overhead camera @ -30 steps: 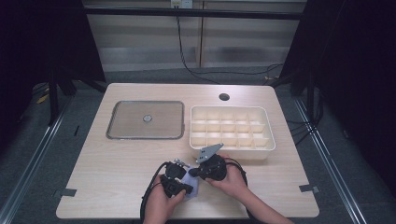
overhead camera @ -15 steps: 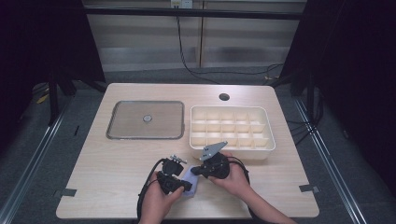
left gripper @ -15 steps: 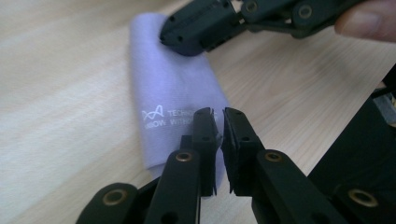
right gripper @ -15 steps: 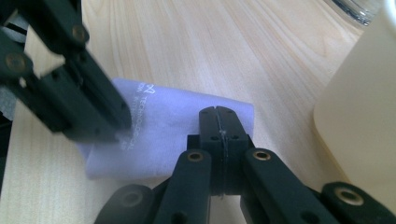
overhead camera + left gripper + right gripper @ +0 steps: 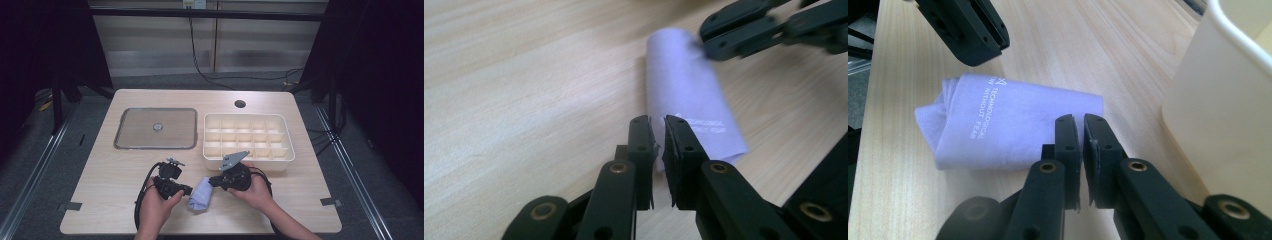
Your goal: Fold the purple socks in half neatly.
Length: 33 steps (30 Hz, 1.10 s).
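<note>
From the high view, a folded lilac cloth (image 5: 200, 196) lies on the pale wood worktop (image 5: 110, 170) near its front edge, between the left gripper (image 5: 189, 190) and the right gripper (image 5: 212, 181), each held in a hand that comes in from below. Behind them a cream compartment tray (image 5: 247, 141) stands at the right and a flat grey lid (image 5: 156, 128) lies at the left, both well apart from the cloth. In the left gripper view, the left gripper (image 5: 659, 135) has its jaws parted by only a narrow slit, having just been opening, with nothing pinched between them; the cloth (image 5: 686, 107) lies rolled just beyond the tips, and the other gripper hovers at its far end. In the right gripper view, the right gripper (image 5: 1079, 131) shows the same narrow gap, also just opening, with nothing clamped; the cloth (image 5: 1008, 127) rests flat in front of it, white print facing up, and the tray's wall (image 5: 1218, 105) rises close at the right. The risk from here, as I judge it, is that the loose roll springs open, or that a retreating tip snags a fold and drags the cloth out of shape; a careless swing of the right hand could also knock the tray.
</note>
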Motion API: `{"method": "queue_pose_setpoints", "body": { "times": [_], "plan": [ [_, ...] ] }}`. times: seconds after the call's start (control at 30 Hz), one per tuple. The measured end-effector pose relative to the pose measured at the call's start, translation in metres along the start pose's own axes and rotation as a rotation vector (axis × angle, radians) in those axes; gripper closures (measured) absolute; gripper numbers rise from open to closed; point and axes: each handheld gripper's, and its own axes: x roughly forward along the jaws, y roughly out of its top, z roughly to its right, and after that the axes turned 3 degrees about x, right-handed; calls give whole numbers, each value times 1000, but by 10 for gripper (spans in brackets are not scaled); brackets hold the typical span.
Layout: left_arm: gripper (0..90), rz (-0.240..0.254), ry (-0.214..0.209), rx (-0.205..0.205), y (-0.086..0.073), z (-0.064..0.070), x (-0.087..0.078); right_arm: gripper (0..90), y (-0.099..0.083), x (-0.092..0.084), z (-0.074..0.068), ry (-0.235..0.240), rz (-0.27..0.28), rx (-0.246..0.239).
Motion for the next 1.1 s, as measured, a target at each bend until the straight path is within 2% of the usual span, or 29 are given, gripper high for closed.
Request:
{"method": "queue_pose_setpoints", "body": {
  "times": [0.13,0.33,0.73,0.9,1.1],
  "plan": [
    [823,-16,-8,-13,-3,0,7,823,-1,-4,1,-3,4,1],
    [823,-41,-28,9,-3,5,16,800,-6,-9,3,-16,-1,8],
    [820,-45,-51,30,1,18,31,780,-14,-24,12,-47,-15,31],
    [817,-47,-45,42,3,20,34,771,-12,-27,14,-48,-15,43],
    [761,-9,2,60,-1,16,23,744,-4,-33,12,-43,-24,75]
  ]
}}
